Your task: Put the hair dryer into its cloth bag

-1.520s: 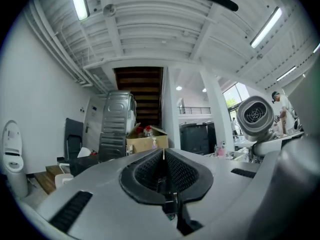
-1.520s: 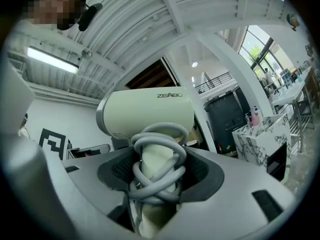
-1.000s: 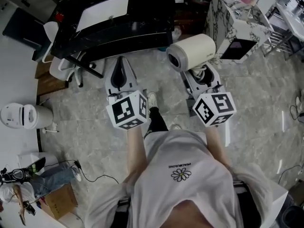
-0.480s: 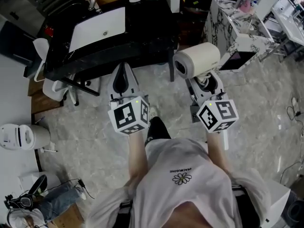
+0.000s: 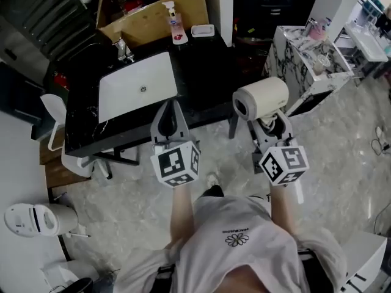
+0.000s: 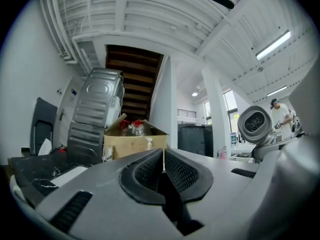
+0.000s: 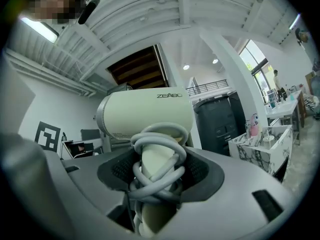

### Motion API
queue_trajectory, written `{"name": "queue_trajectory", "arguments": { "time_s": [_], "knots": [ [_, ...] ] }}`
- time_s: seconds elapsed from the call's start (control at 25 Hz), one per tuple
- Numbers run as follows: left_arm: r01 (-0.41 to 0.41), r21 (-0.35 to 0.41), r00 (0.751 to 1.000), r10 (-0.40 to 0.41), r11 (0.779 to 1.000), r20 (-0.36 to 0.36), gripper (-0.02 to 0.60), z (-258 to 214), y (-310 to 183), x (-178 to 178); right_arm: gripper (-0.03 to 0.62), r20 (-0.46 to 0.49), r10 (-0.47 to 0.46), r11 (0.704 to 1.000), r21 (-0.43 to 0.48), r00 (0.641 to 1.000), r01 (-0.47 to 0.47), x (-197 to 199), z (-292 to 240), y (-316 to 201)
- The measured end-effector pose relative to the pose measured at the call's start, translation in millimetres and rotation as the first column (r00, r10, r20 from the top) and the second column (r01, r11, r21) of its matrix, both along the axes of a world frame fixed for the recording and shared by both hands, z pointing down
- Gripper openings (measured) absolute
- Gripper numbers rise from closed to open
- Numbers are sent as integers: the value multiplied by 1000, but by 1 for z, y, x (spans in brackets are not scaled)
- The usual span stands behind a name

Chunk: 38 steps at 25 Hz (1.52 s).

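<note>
1. Left claw [image 5: 171, 107]: clenched on nothing, pads meeting, held level at the front edge of the desk [image 5: 204, 72].

2. Right claw [image 5: 269, 124]: grasping the cream hair dryer [image 5: 261, 99] by its handle, with the grey cord [image 7: 157, 151] wound round that handle inside the grip. The barrel stands clear beyond the jaws, in the air just off the desk's right end.
   - Handling (a judgement): rigid, smooth plastic shell, barrel-heavy. The handle is the sound hold. The cord coils give the pads bite but may work loose.

3. Desk: black, with an inset white sink [image 5: 137, 90].

4. Far edge: pump bottle [image 5: 176, 28], then an open cardboard box [image 5: 153, 18].

5. Cloth bag: not seen in any view.
</note>
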<state>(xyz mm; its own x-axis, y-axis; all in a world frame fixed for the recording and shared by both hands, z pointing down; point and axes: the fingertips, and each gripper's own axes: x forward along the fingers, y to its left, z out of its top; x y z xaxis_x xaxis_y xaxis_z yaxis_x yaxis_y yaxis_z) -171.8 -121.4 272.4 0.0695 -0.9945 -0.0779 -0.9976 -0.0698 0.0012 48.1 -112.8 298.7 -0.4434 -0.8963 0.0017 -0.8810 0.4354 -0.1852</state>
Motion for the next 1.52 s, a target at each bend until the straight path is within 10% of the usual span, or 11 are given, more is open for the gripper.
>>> {"name": "queue_trajectory", "arguments": {
  "time_s": [0.68, 0.92, 1.04, 1.2, 1.36, 1.52],
  "knots": [
    [-68, -63, 997, 70, 996, 30, 25, 10, -91, 0, 238, -3, -42, 996, -82, 999, 42, -27, 5, -91],
    [-87, -165, 967, 123, 982, 223, 25, 24, -118, 19, 238, 12, -73, 994, -82, 997, 74, -20, 7, -100],
    [-199, -184, 907, 252, 963, 338, 200, 22, -127, 42, 238, 15, -76, 994, -82, 997, 77, -14, 8, -103],
    [-304, -275, 779, 404, 912, 479, 253, 47, -125, 65, 238, 24, -73, 991, -110, 997, 75, -8, 18, -100],
    [-379, -470, 552, 603, 797, 576, 103, 104, -112, 84, 238, 36, -64, 988, -140, 997, 68, 0, 30, -96],
    [-371, -623, 415, 723, 689, 552, 168, 158, -102, 89, 238, 49, -54, 985, -163, 997, 61, 4, 39, -91]
  ]
}}
